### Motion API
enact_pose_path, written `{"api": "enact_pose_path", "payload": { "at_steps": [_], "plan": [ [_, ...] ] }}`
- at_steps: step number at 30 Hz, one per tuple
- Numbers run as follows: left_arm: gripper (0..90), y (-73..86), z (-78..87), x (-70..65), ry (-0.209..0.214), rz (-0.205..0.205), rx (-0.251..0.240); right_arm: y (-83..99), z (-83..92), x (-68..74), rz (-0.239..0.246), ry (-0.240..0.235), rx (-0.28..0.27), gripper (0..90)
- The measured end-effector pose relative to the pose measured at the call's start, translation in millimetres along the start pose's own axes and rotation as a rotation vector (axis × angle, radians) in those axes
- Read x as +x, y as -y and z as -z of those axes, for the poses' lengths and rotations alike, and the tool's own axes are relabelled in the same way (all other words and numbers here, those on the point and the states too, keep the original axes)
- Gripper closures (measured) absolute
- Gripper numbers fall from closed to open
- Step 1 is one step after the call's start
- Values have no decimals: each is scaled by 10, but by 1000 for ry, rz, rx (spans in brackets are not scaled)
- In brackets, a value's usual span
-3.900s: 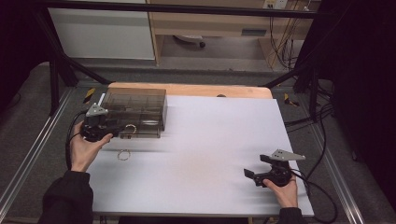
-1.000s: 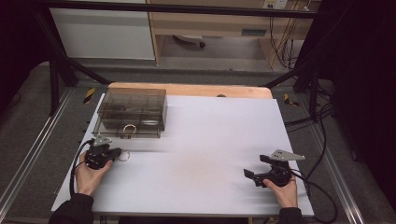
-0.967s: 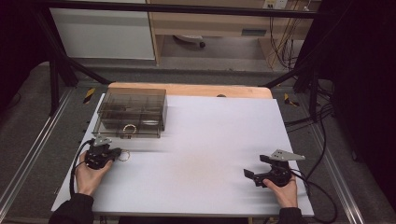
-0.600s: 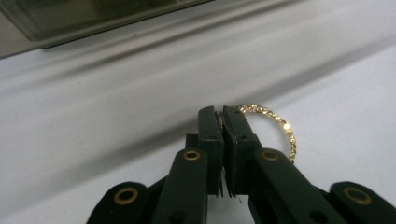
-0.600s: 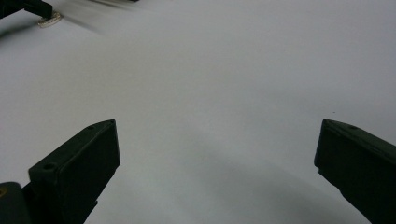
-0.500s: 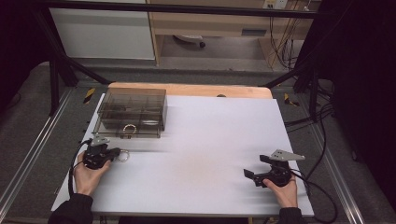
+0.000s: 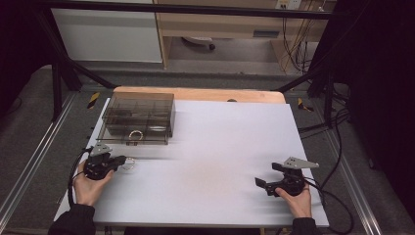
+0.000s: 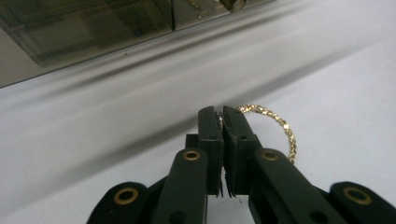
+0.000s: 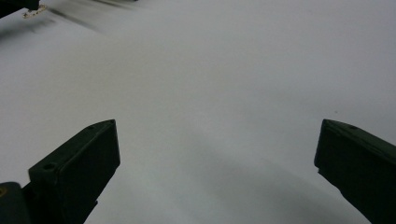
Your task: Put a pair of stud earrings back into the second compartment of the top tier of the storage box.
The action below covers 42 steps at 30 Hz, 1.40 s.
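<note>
The left gripper (image 7: 119, 160) has come back from the smoky plastic box (image 7: 138, 116) to the table's near edge — jaws now pinched on the gold bracelet (image 8: 275, 127), its loop curving right of them — while the right gripper (image 7: 262, 184) rests, jaws spread wide.

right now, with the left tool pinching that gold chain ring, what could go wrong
The left tool grips the gold ring only at its edge near the tips, so it may slip out when lifted. The smoky plastic box sits close ahead, and a swing toward it could knock the ring free.
</note>
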<state>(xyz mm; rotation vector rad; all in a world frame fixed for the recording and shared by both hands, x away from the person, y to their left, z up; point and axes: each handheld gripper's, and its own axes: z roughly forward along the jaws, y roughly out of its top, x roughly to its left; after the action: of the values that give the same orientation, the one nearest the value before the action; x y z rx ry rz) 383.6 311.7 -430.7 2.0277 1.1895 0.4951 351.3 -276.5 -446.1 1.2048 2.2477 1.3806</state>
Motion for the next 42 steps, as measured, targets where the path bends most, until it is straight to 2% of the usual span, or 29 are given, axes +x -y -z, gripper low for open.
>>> {"api": "enact_pose_path", "payload": {
  "at_steps": [10, 17, 24, 35, 42],
  "plan": [
    [864, -53, 98, -86, 23, -34, -8, 1, 0, 0, 1, 0, 1, 7],
    [864, -104, 181, -120, 40, -43, -19, -1, 5, 0, 1, 0, -2, 7],
    [864, -164, 260, -151, 54, -36, -29, 0, 3, 0, 2, 0, 1, 6],
    [864, -280, 399, -210, 76, -50, -52, 6, -8, 4, 4, 1, 5, 7],
    [864, -362, 463, -183, 75, -54, -59, 5, -6, 2, 4, 3, 6, 7]
  ]
}}
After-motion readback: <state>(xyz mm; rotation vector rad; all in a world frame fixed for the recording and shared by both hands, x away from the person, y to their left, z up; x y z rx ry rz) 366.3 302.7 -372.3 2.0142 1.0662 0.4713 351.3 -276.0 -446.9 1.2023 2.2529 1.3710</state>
